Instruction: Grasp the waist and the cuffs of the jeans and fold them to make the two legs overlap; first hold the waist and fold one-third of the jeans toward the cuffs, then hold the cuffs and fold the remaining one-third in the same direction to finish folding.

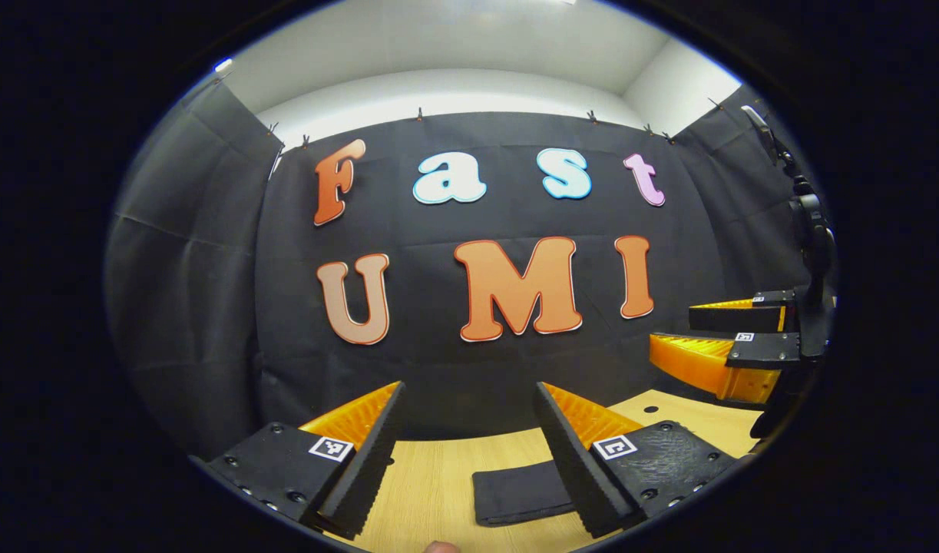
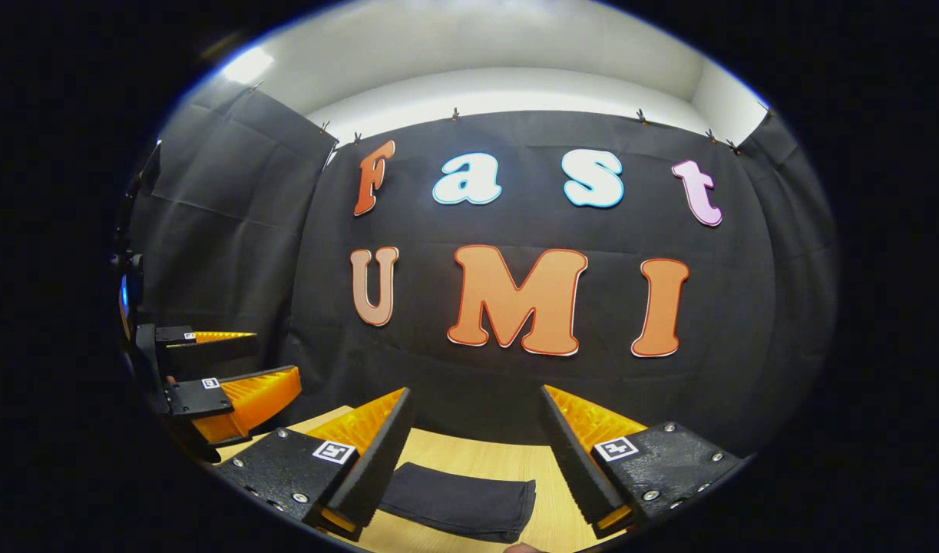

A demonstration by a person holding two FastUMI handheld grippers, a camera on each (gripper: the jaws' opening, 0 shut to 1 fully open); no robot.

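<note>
The jeans (image 1: 519,491) lie as a small dark folded bundle on the wooden table (image 1: 438,476), low in the left gripper view, partly behind the right finger. My left gripper (image 1: 469,426) hovers above them, open, nothing between its fingers. In the right gripper view the same folded jeans (image 2: 461,499) rest flat on the table (image 2: 477,453) just beyond my right gripper (image 2: 473,430), which is open and holds nothing. The right gripper (image 1: 688,330) also shows far right in the left gripper view, the left gripper (image 2: 269,357) far left in the right gripper view; both are raised off the table.
Black cloth walls (image 1: 454,369) close the booth behind and at both sides, right at the table's far edge. A dark stand or arm (image 1: 811,230) rises at the right of the left gripper view. A fingertip (image 1: 442,547) shows at the bottom edge.
</note>
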